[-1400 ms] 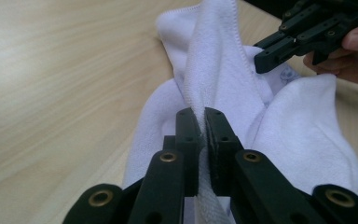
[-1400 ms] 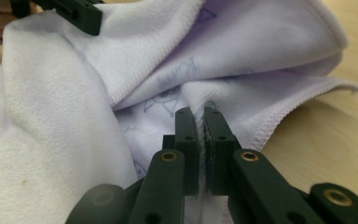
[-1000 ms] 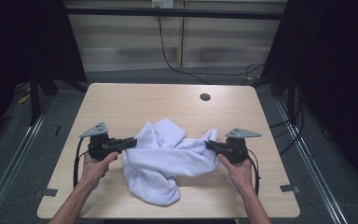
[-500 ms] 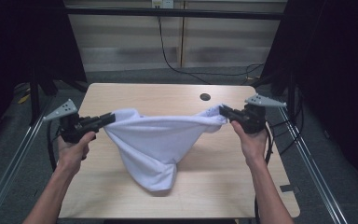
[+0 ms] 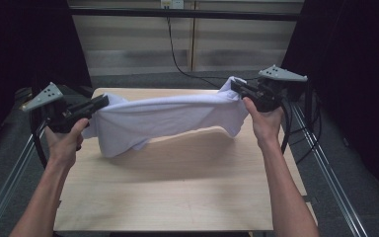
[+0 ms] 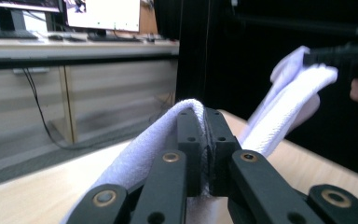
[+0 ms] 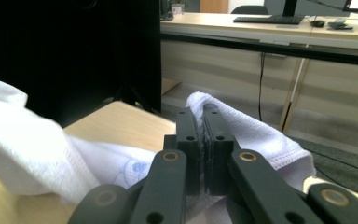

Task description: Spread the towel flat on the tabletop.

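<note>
Both hands have risen and spread apart since a second ago, lifting the white towel (image 5: 170, 118) off the tabletop (image 5: 177, 192). The left gripper (image 5: 101, 101) and the right gripper (image 5: 236, 86) each clench a towel end; it hangs stretched between them.

Open table below, cloth barring the middle

I see the white towel (image 5: 168, 118) stretched between my left tool (image 5: 98, 102) and right tool (image 5: 236, 88), blocking any straight pass between them. Beneath its sag the table (image 5: 177, 187) lies bare, so I have free room under and in front of it.
</note>
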Demonstrator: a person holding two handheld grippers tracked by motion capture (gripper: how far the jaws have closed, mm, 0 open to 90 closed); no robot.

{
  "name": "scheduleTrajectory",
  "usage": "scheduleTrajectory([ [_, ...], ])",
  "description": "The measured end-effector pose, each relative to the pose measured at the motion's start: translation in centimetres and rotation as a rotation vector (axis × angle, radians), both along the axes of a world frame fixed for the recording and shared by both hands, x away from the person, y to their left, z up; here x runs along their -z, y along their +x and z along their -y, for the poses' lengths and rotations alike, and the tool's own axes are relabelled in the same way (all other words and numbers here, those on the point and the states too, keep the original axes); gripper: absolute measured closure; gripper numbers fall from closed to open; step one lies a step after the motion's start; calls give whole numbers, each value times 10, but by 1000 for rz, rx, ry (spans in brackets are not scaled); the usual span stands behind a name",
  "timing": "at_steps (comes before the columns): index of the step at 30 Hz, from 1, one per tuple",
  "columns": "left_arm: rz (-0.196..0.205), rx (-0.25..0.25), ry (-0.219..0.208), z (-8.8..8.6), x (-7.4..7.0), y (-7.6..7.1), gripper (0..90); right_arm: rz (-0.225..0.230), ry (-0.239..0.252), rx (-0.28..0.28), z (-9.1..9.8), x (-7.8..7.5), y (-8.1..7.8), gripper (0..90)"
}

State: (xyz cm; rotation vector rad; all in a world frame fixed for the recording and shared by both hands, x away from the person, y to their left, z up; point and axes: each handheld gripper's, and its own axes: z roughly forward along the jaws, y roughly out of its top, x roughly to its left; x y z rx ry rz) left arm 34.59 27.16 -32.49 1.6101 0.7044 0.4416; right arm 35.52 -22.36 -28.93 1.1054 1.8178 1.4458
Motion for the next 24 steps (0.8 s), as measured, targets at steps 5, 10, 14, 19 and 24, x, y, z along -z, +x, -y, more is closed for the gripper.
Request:
scheduleTrajectory([
  [5,-89,57,5,2,50,-20,869,-83,-17,-26,7,48,-23,868],
  [10,-183,105,57,6,92,-44,867,-169,-15,-53,12,103,-58,867],
  [14,-272,138,101,5,120,-62,861,-238,-43,-88,11,137,-84,865],
  [19,-331,158,141,6,137,-77,749,-320,-89,-129,7,170,-111,818],
  [24,-271,163,81,4,118,-73,608,-326,-73,-151,5,173,-128,640],
])
